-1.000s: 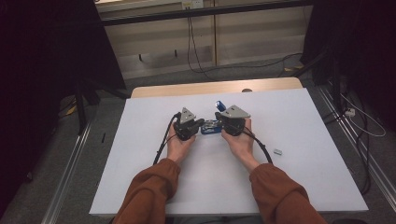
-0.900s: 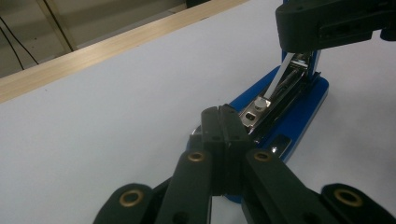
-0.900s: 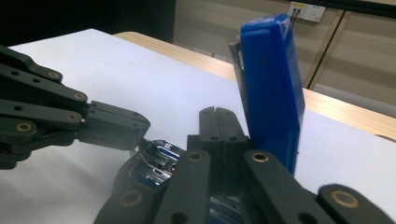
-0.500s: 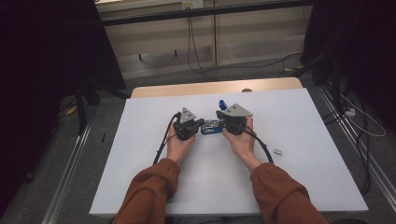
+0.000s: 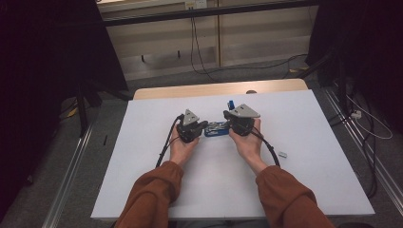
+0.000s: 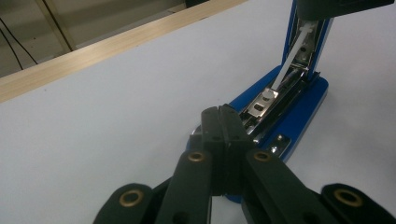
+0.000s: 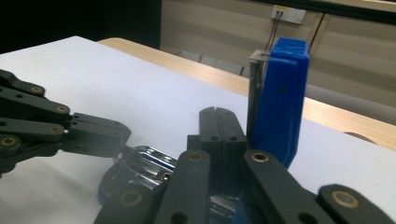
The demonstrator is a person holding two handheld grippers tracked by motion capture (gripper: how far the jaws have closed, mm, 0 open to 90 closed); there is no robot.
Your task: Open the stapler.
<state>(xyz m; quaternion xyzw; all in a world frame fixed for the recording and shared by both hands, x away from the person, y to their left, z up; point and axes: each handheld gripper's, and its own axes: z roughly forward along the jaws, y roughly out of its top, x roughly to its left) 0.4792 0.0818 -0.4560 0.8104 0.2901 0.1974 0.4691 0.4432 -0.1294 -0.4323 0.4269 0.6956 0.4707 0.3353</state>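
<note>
A blue stapler (image 5: 216, 129) lies opened on the white table (image 5: 304, 190), its metal magazine (image 6: 266, 100) bare. Its blue lid (image 7: 280, 102) stands upright at the hinge end (image 5: 231, 103). My left gripper (image 5: 205, 126) is shut, with its tips (image 6: 222, 113) touching the front end of the magazine and nothing between the jaws. My right gripper (image 5: 227, 124) is also shut; its tips (image 7: 217, 114) rest right beside the raised lid, over the stapler's base (image 7: 140, 168). In the right gripper view the left gripper (image 7: 116, 135) reaches in from the left.
A small silver object (image 5: 283, 154) lies on the table to the right of the right hand. A wooden strip (image 5: 218, 89) runs along the table's far edge. Cables trail from both grippers toward the person. Dark stands and floor cables flank the table.
The blue lid and the right gripper have shifted very slightly to the right. The left hand has kept still.
</note>
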